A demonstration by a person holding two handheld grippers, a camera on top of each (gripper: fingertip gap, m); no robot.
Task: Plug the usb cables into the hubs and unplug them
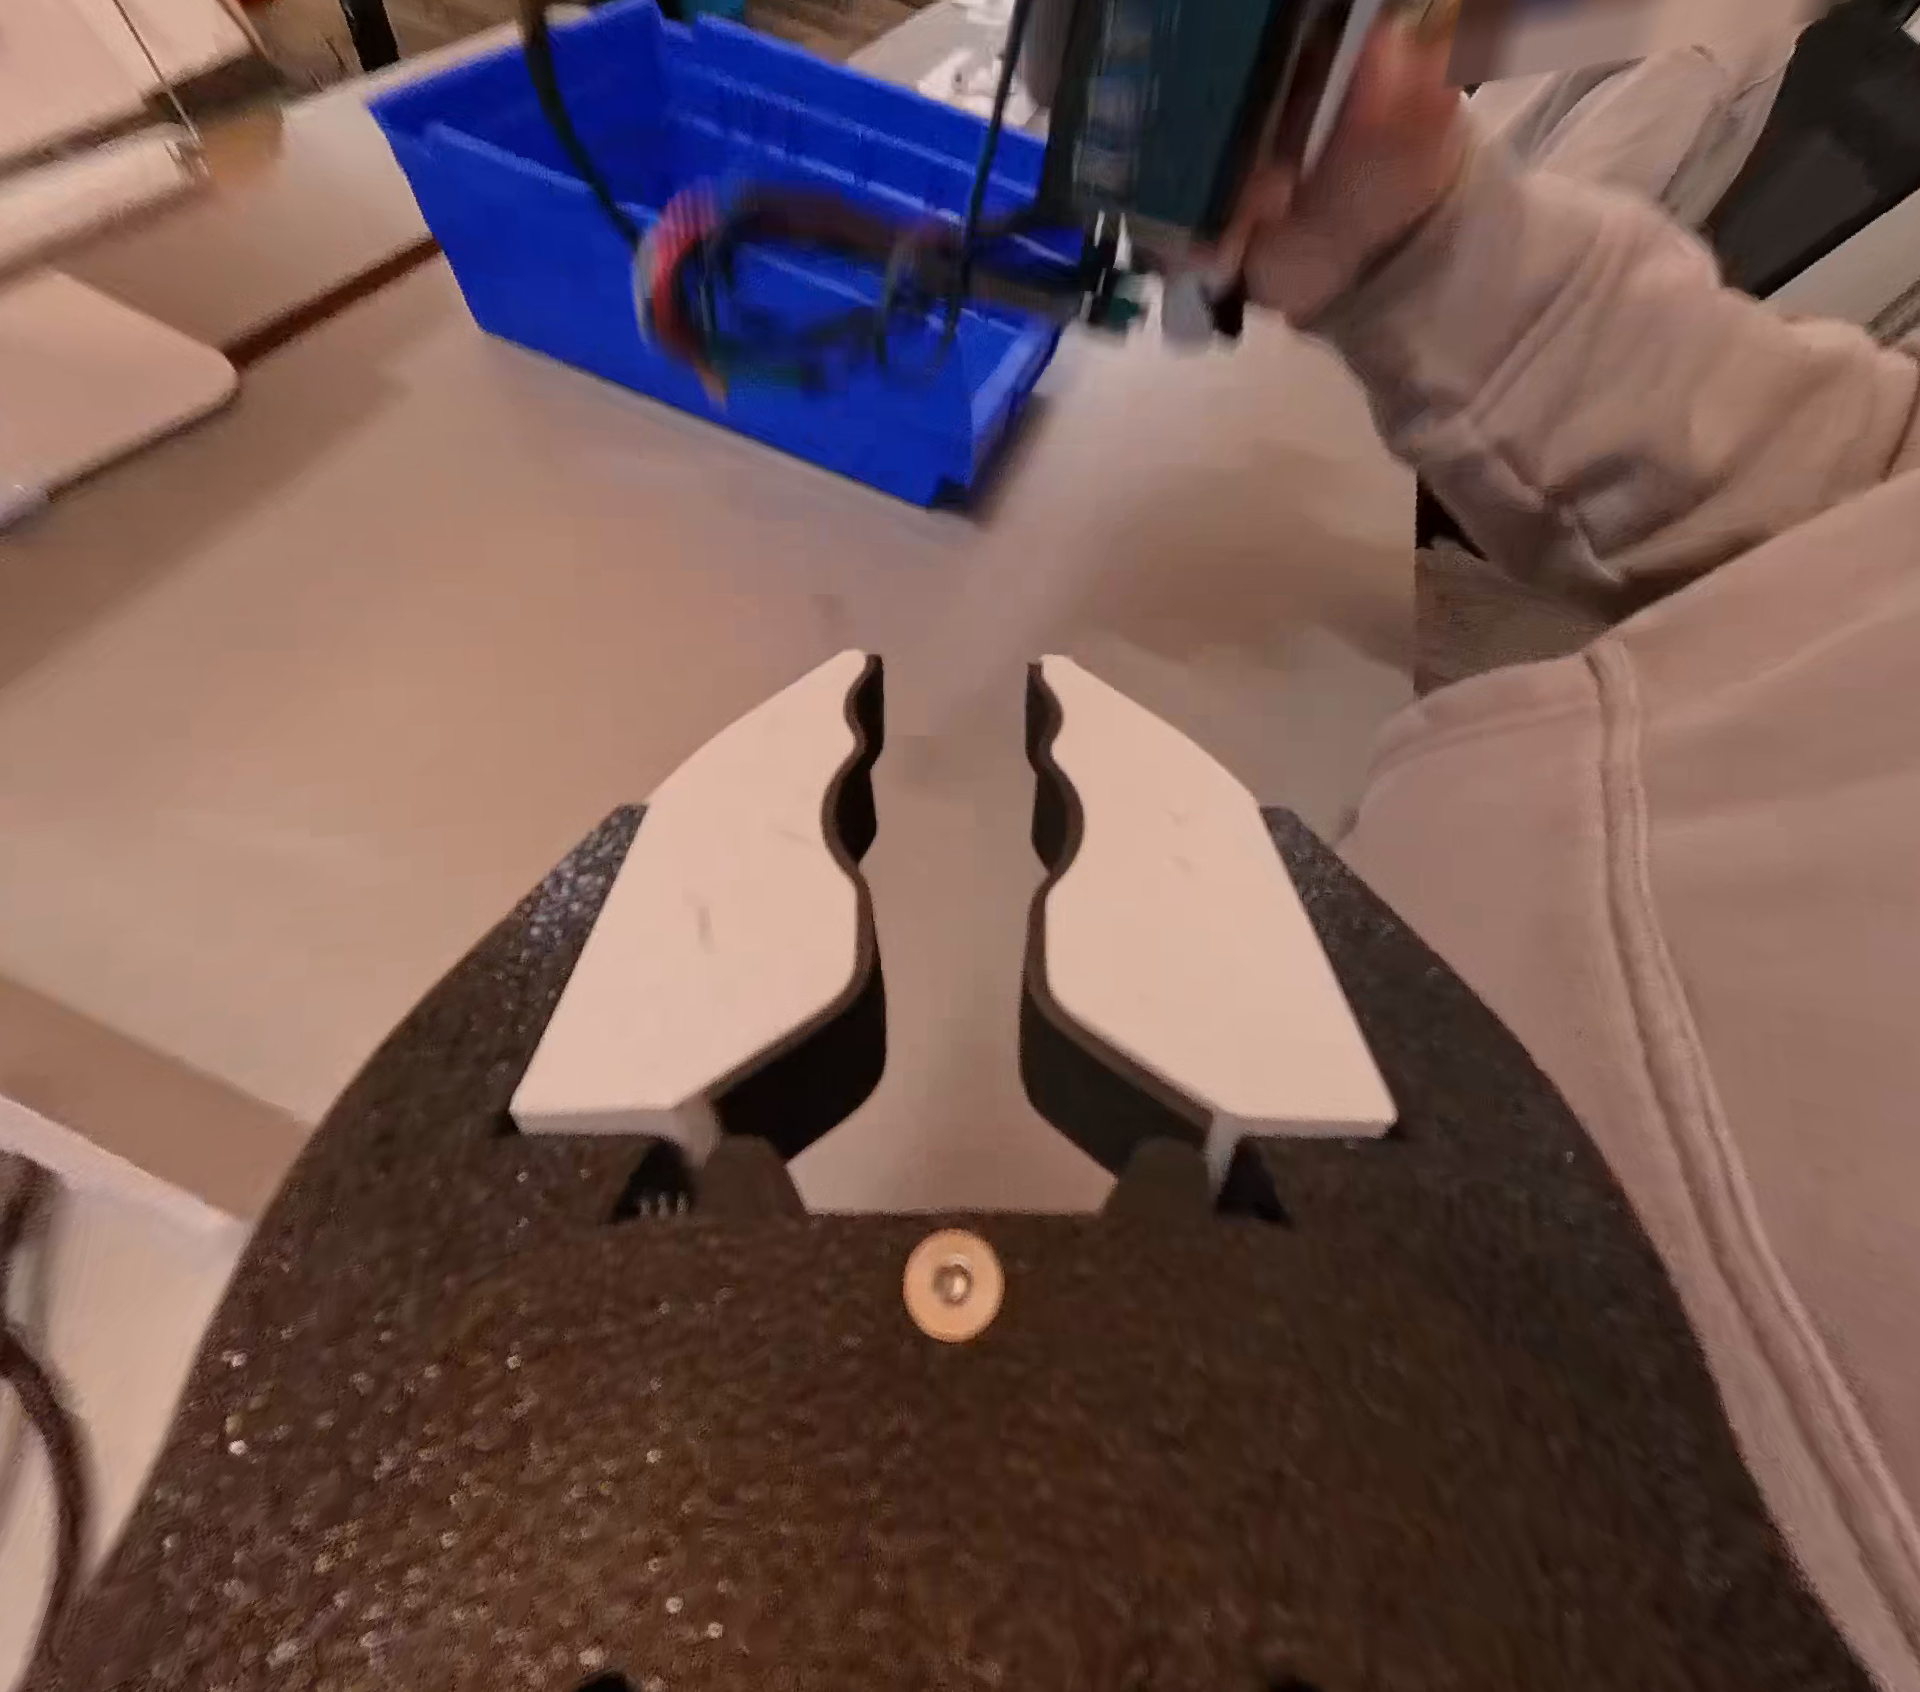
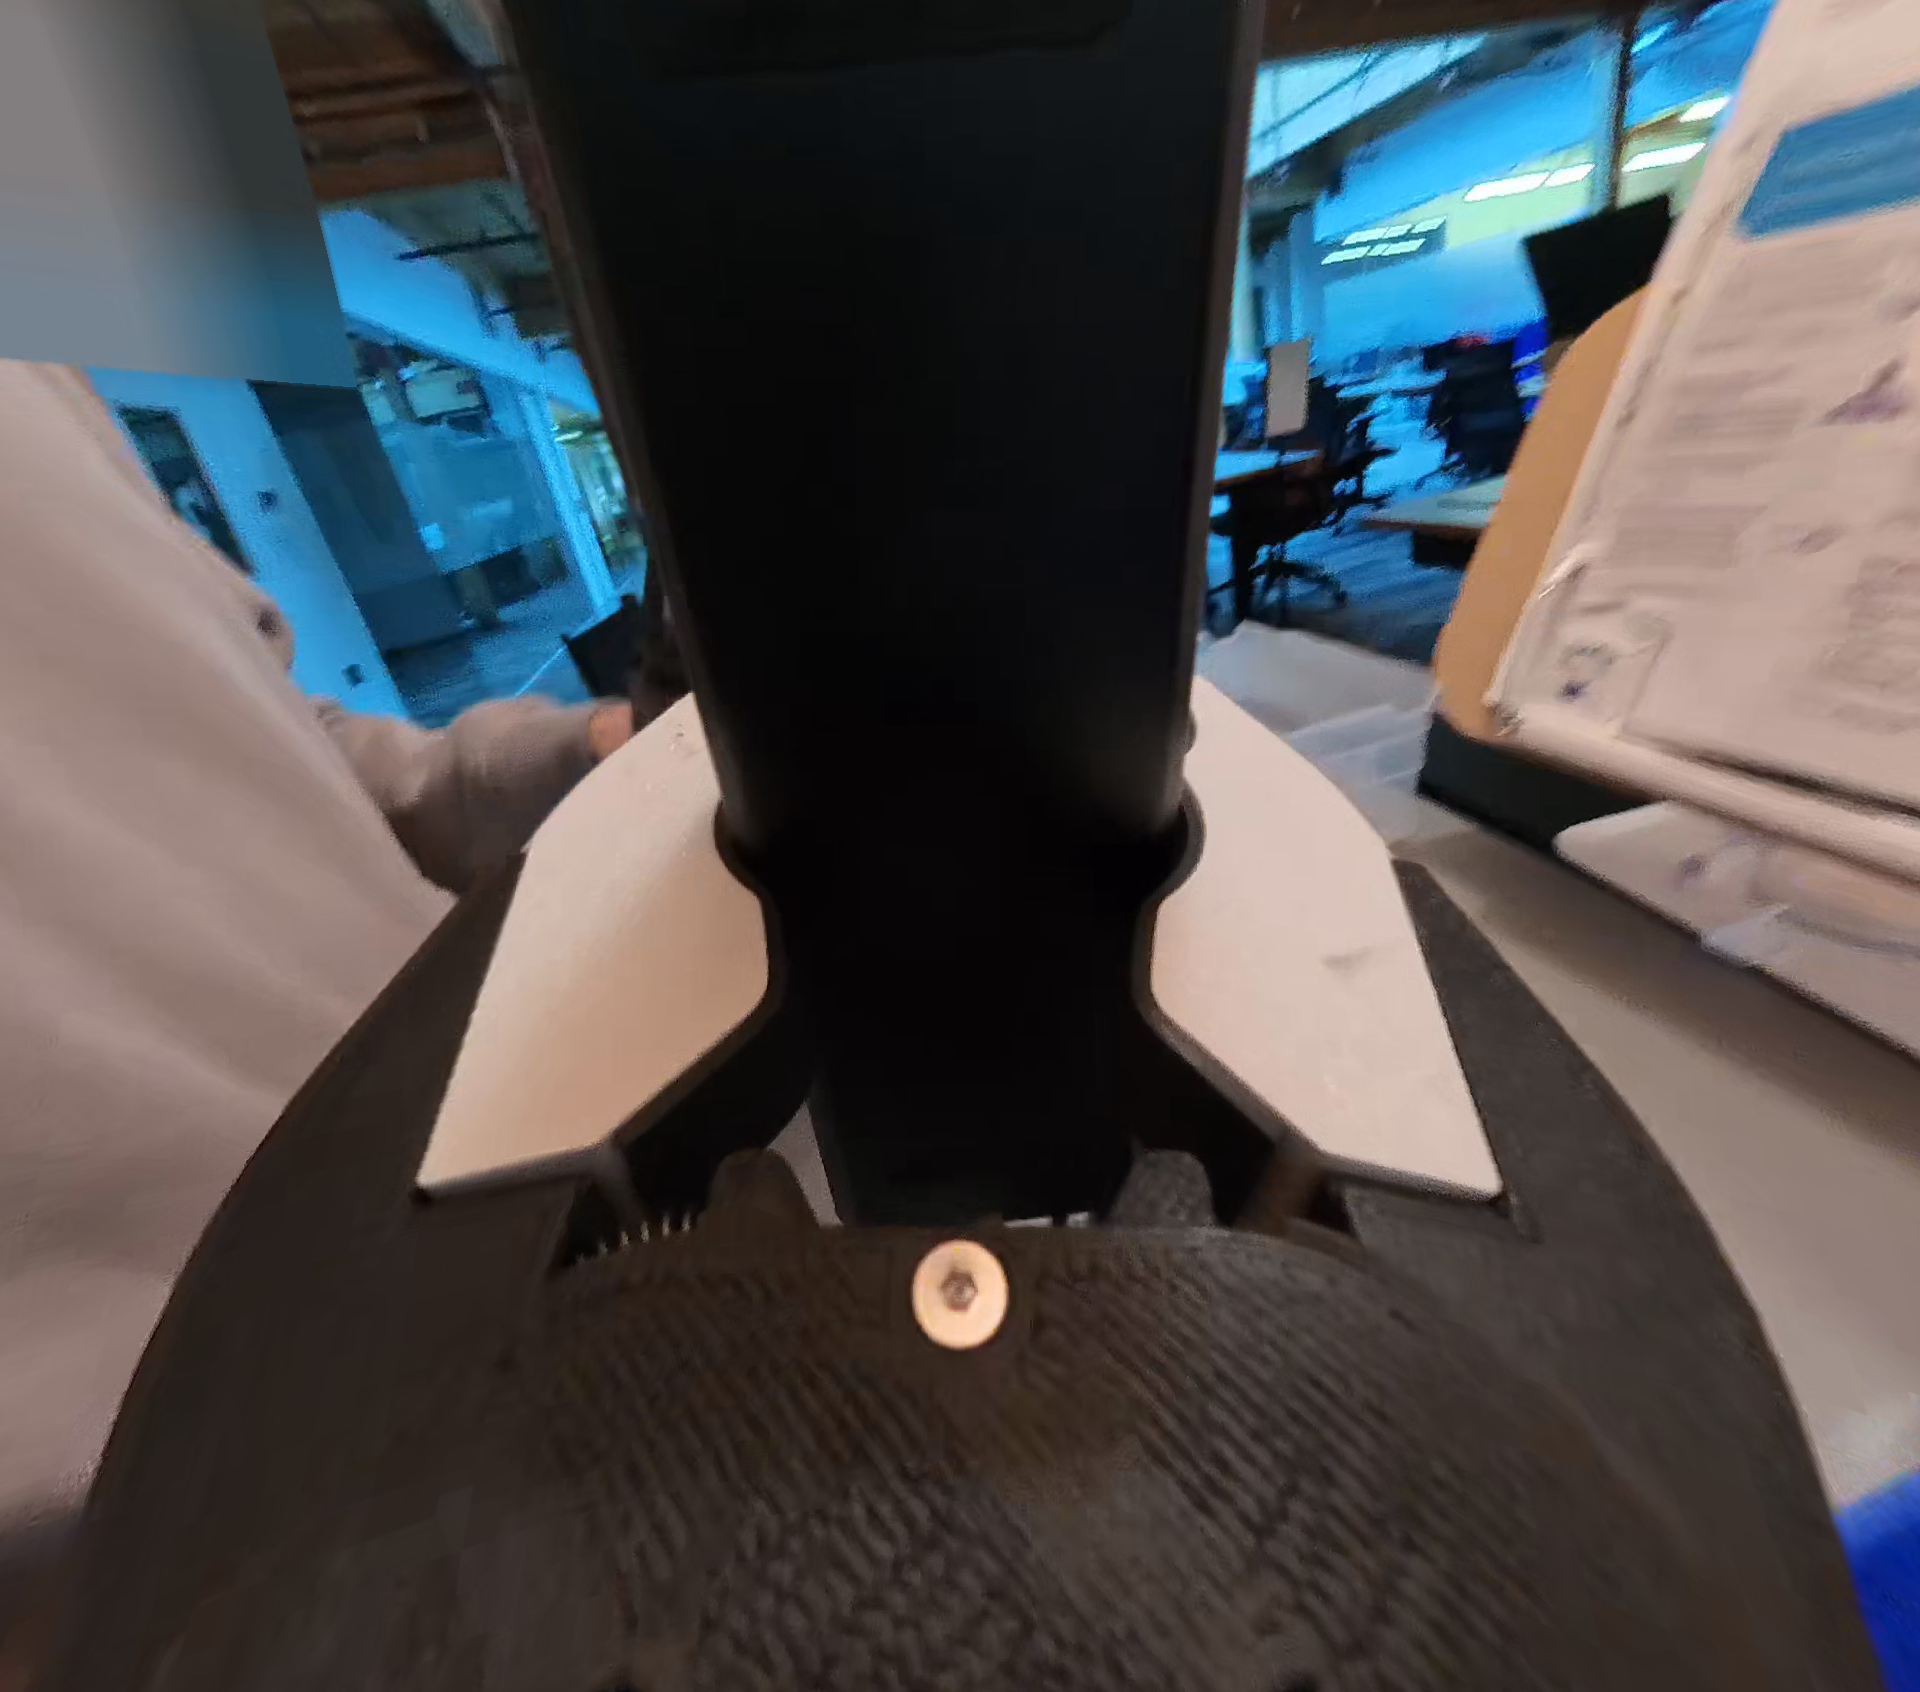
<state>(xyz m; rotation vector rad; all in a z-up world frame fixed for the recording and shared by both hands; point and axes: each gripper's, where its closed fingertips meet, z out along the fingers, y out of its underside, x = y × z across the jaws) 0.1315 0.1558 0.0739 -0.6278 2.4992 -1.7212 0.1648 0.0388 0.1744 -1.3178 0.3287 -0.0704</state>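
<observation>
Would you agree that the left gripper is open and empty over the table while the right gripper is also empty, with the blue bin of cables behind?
Not quite: the right gripper is shut on a black hub, as the right wrist view shows. The left gripper is indeed open and empty, with the blue bin of cables behind.

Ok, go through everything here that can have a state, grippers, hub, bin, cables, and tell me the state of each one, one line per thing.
left gripper: open, empty, over the bare table.
right gripper: shut on the hub, raised off the table.
hub: dark, long, clamped between the right gripper's fingers; any cable plugged in cannot be told.
blue bin: open-topped, standing on the table.
cables: loosely tangled inside the blue bin, blurred.
</observation>
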